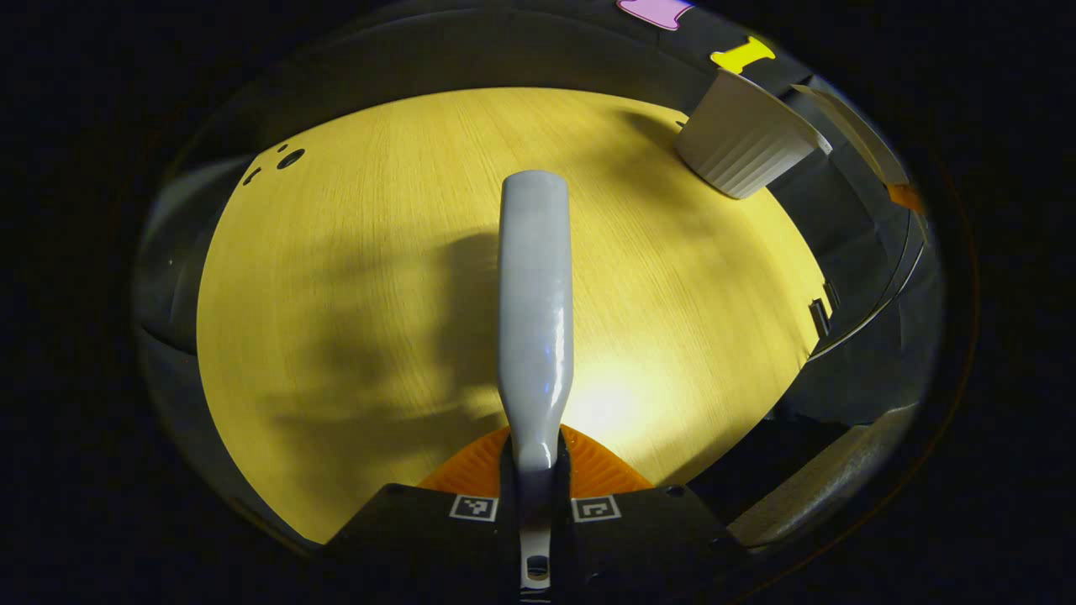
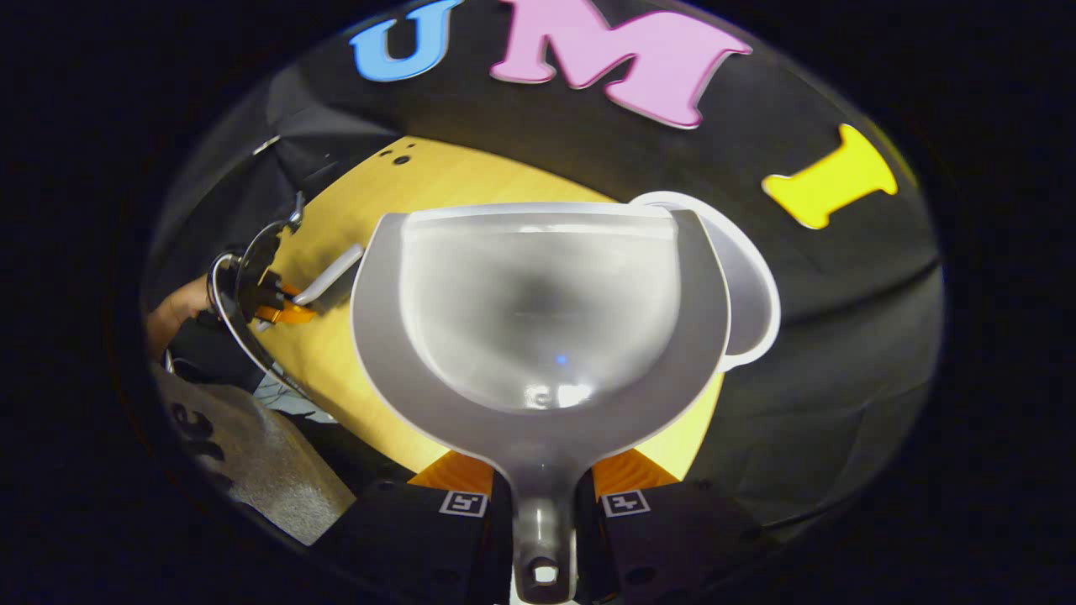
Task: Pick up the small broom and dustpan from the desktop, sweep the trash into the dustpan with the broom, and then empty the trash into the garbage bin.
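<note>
My left gripper (image 1: 535, 470) is shut on the handle of the small grey broom (image 1: 535, 302), which points away over the wooden desktop (image 1: 353, 277). The white ribbed garbage bin (image 1: 744, 143) stands at the desk's far right corner. My right gripper (image 2: 542, 487) is shut on the handle of the grey dustpan (image 2: 538, 311), held up level with its front edge beside the bin's rim (image 2: 752, 286). The pan's glossy bowl looks bare. Farther off in the right gripper view, the left gripper (image 2: 282, 307) holds the broom (image 2: 332, 273) low over the desk.
Small holes (image 1: 286, 158) mark the desktop's far left corner. A hand (image 2: 172, 315) and a grey garment (image 2: 244, 454) sit at the desk's near left edge. The booth's black cloth wall closes in behind the bin.
</note>
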The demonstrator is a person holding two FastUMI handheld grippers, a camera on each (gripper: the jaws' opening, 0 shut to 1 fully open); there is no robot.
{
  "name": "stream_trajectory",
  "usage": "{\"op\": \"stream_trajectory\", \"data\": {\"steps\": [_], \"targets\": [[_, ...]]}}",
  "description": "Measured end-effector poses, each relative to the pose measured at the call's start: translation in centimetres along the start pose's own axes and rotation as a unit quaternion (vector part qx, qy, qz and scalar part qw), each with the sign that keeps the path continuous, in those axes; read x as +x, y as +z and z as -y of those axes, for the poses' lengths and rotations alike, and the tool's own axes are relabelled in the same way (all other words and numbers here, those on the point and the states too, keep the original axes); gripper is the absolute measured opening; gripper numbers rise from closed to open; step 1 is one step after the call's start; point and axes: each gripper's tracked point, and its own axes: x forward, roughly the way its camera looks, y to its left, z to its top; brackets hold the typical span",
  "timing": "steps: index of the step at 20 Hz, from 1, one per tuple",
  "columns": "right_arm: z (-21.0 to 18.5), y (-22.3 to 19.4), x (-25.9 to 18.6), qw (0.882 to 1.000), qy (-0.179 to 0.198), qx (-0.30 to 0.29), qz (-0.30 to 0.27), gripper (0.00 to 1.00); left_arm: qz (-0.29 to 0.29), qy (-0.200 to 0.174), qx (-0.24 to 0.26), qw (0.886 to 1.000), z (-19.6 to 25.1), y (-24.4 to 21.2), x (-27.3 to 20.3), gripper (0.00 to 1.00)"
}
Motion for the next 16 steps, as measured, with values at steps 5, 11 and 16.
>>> {"op": "stream_trajectory", "data": {"steps": [5,11,16], "targets": [[-7.6,-2.5,7.7,0.998,0.048,-0.014,-0.035,0.34,-0.017,0.031,-0.015,0.999,0.0,-1.4,1.1,0.14],[-9.2,-4.9,13.3,0.996,0.054,-0.017,-0.069,0.34,-0.035,0.06,-0.021,0.997,0.1,-1.5,2.2,0.17],[-10.1,-5.9,16.0,0.995,0.054,-0.011,-0.078,0.34,-0.035,0.079,-0.02,0.996,0.9,-1.2,2.1,0.18]]}}
